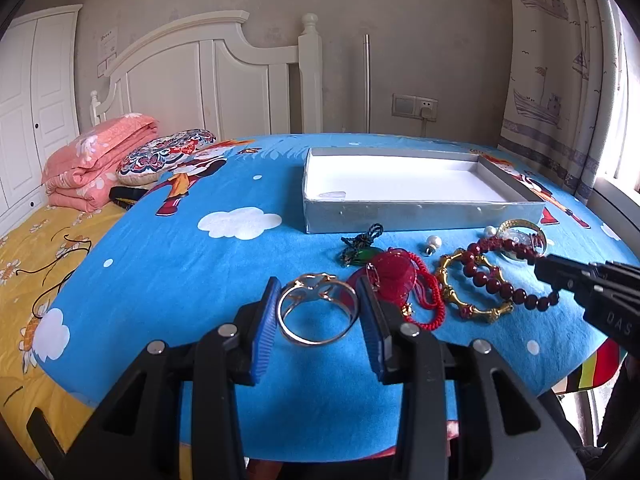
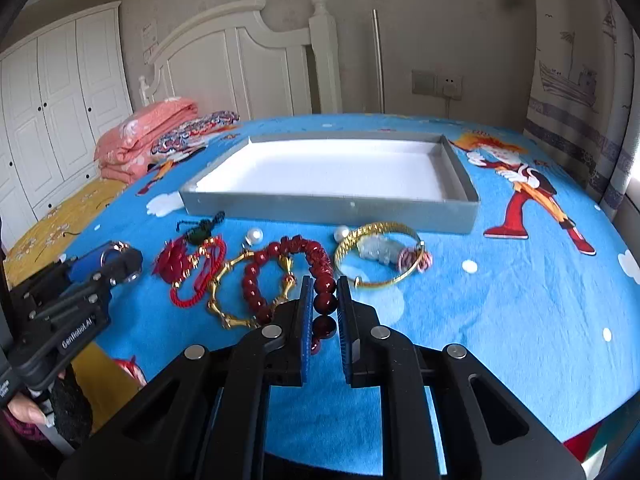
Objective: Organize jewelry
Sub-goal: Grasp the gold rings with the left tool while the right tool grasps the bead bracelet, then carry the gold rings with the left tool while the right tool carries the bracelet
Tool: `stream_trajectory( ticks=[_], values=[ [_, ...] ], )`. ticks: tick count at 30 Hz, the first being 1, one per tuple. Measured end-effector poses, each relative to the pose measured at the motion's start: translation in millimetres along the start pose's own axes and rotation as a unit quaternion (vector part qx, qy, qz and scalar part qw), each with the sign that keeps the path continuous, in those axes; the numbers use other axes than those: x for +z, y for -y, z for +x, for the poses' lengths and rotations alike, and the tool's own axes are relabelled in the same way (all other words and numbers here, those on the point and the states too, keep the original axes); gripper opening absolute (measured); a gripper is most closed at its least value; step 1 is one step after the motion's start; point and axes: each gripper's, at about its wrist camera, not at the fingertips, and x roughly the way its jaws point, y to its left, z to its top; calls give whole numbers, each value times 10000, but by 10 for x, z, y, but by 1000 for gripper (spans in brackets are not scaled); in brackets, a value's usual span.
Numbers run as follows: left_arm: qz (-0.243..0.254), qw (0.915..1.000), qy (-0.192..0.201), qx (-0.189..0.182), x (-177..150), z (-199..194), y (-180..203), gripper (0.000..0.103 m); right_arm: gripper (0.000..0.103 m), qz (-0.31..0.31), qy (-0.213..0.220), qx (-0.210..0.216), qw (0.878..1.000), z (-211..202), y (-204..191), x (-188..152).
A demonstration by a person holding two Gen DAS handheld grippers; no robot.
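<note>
The right tongs pinch the near arc of a dark red bead bracelet, pads pressing one bead; the strand lies on the blue cloth-covered surface, draped over a gold link bracelet. Round, glossy beads probably slip, and the strand likely sags, so gripping across a single bead suits it. The left tongs stand part open around a light, stiff rose-gold ring, not visibly clamped. Behind sits the empty grey tray.
</note>
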Motion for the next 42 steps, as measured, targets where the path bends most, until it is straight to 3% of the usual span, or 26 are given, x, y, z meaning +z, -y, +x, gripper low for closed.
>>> stream_trajectory(
  ticks=[13, 16, 21, 26, 31, 42],
  values=[
    [-1, 9999, -108, -29, -8, 37, 31, 38, 19, -332, -1, -187, 9993, 204, -44, 54],
    [25, 9999, -105, -46, -6, 35, 48, 38, 12, -560, 73, -76, 9984, 169, -83, 29],
    [145, 9999, 19, -52, 21, -46, 88, 38, 12, -647, 563, -121, 9962, -77, -136, 30],
    [228, 9996, 182, -52, 73, -165, 121, 38, 11, -961, 1108, -527, 9878, -347, -248, 74],
    [223, 9992, 323, -90, 166, -293, 146, 38, 11, -870, 1484, -623, 9831, -581, -251, 157],
    [251, 9983, 428, -300, 295, -398, 330, 38, 11, -714, 1717, -648, 9804, -794, -187, 246]
  ],
)
